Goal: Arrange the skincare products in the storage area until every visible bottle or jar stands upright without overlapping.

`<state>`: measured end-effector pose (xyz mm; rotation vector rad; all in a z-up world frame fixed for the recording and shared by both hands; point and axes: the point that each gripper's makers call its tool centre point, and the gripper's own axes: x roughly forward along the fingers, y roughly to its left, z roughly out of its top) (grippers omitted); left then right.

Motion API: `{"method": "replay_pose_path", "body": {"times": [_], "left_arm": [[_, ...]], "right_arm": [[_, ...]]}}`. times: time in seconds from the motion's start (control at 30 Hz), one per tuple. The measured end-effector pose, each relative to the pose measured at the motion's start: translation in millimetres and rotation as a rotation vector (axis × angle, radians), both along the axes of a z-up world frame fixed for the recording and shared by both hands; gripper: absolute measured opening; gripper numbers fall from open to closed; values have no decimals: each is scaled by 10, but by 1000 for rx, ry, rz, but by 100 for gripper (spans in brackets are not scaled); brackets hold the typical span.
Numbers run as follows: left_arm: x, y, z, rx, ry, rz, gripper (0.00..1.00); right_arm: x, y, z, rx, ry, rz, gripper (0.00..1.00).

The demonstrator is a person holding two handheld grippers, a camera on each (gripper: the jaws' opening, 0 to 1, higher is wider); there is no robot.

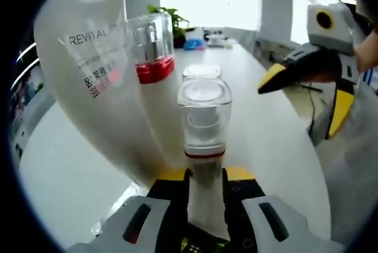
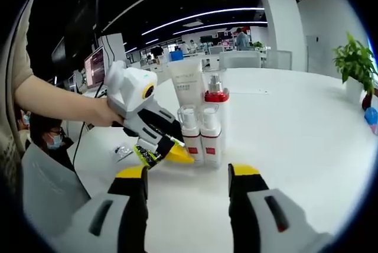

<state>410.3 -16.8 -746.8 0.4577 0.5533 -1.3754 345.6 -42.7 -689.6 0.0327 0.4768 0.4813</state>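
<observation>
My left gripper is shut on a small white bottle with a clear cap and a red band, which stands upright on the white table. Close behind it stand a second small bottle, a pump bottle with a red collar and a tall white tube printed REVITALIFT. In the right gripper view the same group stands together: the tube, the pump bottle and both small bottles, with the left gripper at the left one. My right gripper is open, short of them.
The right gripper hangs open at the right of the left gripper view. A potted plant stands at the table's far right edge, another plant at the far end. A seated person is left of the table.
</observation>
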Motion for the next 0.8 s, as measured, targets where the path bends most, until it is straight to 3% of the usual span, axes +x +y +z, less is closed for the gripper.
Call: {"method": "replay_pose_path", "body": {"times": [0.43, 0.8], "left_arm": [[-72, 158, 101, 23, 5, 31, 34], [-272, 524, 194, 51, 31, 108, 49]], "right_arm": [[-10, 54, 36, -7, -7, 22, 57], [-64, 124, 140, -17, -21, 59, 64]]}}
